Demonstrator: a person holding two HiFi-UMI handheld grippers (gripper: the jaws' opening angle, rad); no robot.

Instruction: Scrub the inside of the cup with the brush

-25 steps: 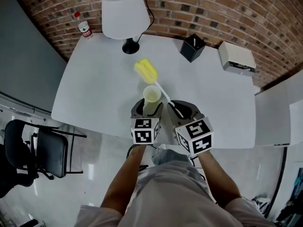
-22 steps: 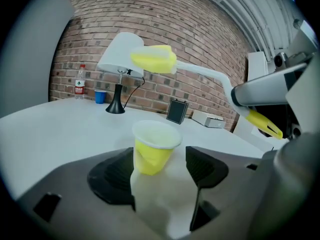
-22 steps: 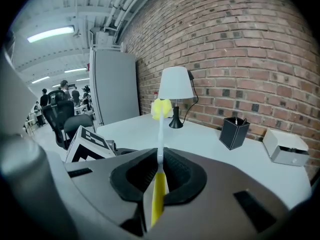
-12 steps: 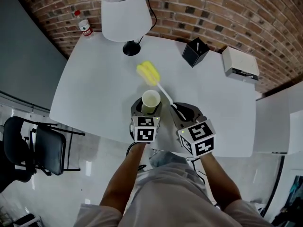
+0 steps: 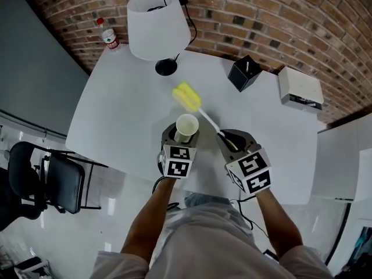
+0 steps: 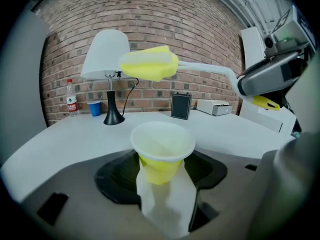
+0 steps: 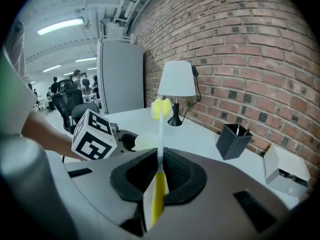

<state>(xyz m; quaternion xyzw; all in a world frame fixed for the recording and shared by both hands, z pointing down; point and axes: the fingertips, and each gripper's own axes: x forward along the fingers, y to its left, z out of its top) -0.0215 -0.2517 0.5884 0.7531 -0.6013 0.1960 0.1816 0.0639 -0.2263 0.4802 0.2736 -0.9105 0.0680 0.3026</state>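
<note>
- The left gripper (image 5: pixel 183 133) has its fingers spread wide but clamped on the yellow paper cup (image 5: pixel 186 124). They've just been closing in a touch with the cup between them.
- The cup sits upright between those fingers, mouth open to the top and rim poking up past the pads. In the left gripper view its lower half is a pale blur, so I can't make out the base.
- The right gripper (image 5: pixel 232 139) has its fingers pinched nearly together on the yellow end of the brush (image 5: pixel 203 116) handle. The very tail of the handle is buried between the fingers.
- The white stem runs straight out from the right fingertips, and the yellow sponge head is out beyond the left fingertips, above and past the cup's rim, not inside it.
- In the head view the marker cubes cover most of both gripper bodies.
- Well beyond both sets of fingers on the white worktop (image 5: pixel 128 109) are a lamp (image 5: pixel 158 25) and a black pen holder (image 5: pixel 243 72).
</note>
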